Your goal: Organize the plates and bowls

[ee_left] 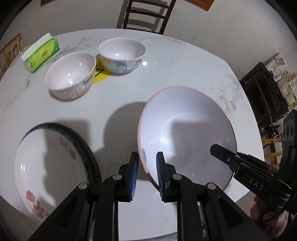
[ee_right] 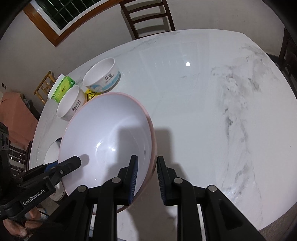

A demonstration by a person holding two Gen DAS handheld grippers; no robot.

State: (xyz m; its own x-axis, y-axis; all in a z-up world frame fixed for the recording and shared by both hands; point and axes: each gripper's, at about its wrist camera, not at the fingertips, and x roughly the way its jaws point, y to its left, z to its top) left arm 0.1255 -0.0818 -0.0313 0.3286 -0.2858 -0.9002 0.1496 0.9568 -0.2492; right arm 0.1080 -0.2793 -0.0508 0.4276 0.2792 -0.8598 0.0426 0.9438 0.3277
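A wide white deep plate with a pink rim (ee_left: 185, 129) hangs above the marble table (ee_left: 120, 103), casting a shadow on it. My left gripper (ee_left: 147, 157) is shut on the plate's left rim. My right gripper (ee_right: 147, 159) is shut on the opposite rim of the same pink-rimmed plate (ee_right: 107, 133). Each gripper shows in the other's view: the right gripper (ee_left: 216, 149) and the left gripper (ee_right: 78, 161). A flowered plate with a dark rim (ee_left: 52, 166) lies at the near left. Two small white bowls (ee_left: 71, 74) (ee_left: 122, 53) stand farther back.
A green tissue pack (ee_left: 40, 55) lies behind the bowls, and a yellow sticker (ee_left: 101, 77) sits between them. A dark wooden chair (ee_left: 146, 14) stands past the far edge. The table's right half (ee_right: 213, 111) is bare marble. Dark crates (ee_left: 263, 92) stand off the table to the right.
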